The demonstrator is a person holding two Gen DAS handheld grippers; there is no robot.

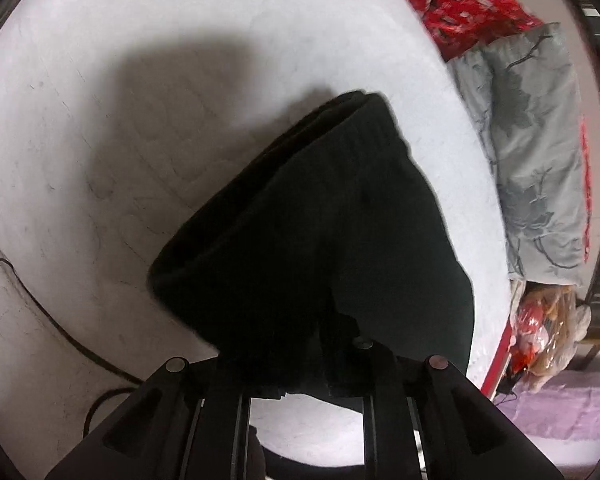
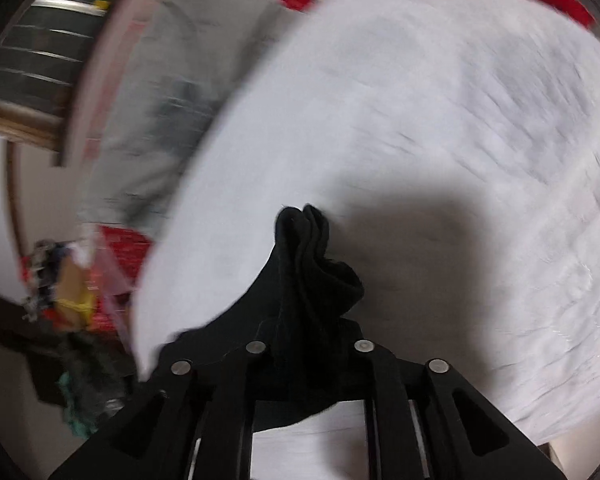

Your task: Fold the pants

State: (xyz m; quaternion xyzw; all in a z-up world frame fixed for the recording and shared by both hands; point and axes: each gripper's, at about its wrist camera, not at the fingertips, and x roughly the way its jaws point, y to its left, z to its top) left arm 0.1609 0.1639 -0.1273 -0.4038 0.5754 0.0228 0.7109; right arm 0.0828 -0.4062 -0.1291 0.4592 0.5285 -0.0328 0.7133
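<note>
The black pants hang folded in several layers above the white bed. My left gripper is shut on their near edge; the cloth drapes away from the fingers and hides the tips. In the right wrist view my right gripper is shut on a bunched black end of the pants, held above the white bed. That view is blurred by motion.
A grey flowered quilt and a red blanket lie along the bed's far side. A plastic bag sits past the bed's corner. A black cable runs by the bed's edge. Clutter stands on the floor.
</note>
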